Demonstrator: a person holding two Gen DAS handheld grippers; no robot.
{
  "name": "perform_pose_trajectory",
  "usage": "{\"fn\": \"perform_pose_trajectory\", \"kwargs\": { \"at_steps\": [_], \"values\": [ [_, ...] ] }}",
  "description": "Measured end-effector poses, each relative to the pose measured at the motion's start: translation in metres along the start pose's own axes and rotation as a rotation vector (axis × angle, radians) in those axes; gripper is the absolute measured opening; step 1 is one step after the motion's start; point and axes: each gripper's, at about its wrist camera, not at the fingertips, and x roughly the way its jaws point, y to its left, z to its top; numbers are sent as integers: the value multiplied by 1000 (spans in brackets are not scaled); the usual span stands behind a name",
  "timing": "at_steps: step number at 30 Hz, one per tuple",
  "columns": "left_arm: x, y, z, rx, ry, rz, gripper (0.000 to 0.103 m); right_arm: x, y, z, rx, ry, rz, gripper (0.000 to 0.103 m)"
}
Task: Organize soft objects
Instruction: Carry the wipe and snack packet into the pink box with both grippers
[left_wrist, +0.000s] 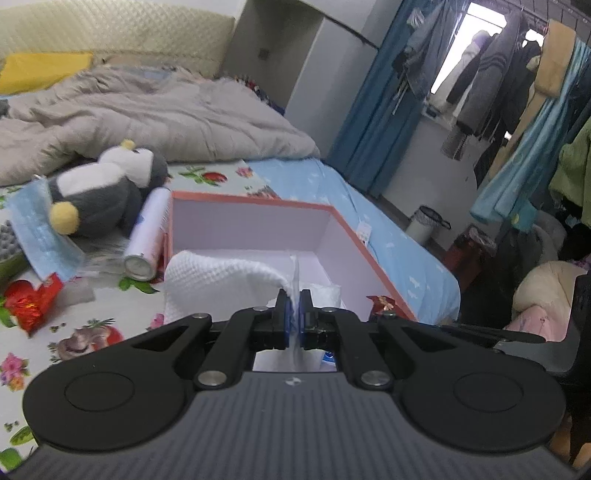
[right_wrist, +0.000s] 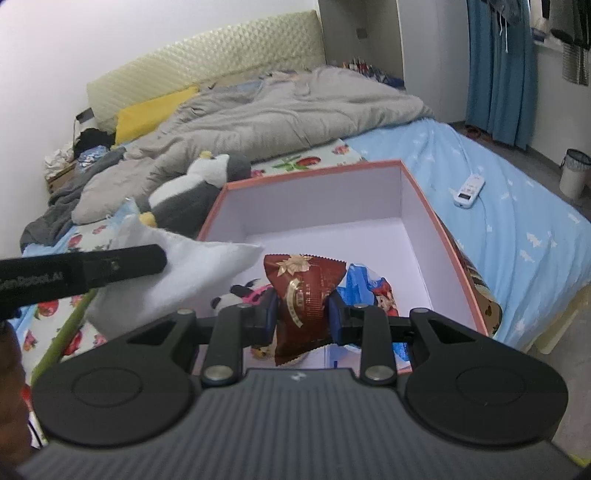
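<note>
Over rectangular box (left_wrist: 258, 225), waffle-textured cloth (left_wrist: 221, 273), crinkly foil packet (right_wrist: 303, 295)

The white waffle-weave cloth (left_wrist: 221, 273) looks soft and rough-textured. The brown snack packet (right_wrist: 306, 299) is glossy, crinkled foil. Behind both, the orange-rimmed cardboard box (left_wrist: 343, 229) has smooth, matt white walls. Left of the box, the grey-and-white plush penguin (left_wrist: 107, 192) is fuzzy, and the white cylindrical can (left_wrist: 147, 236) has a shiny metal end.
</note>
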Motion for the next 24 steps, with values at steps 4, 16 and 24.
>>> {"fn": "perform_pose_trajectory", "kwargs": {
  "at_steps": [4, 16, 24],
  "values": [
    [36, 7, 8, -3, 49, -11, 6, 21, -5, 4, 9, 31, -1, 32],
    [129, 36, 8, -42, 202, -2, 6, 86, -26, 5, 34, 141, 17, 32],
    [153, 41, 1, -44, 225, 11, 6, 102, -33, 1, 55, 173, 30, 33]
  ]
}}
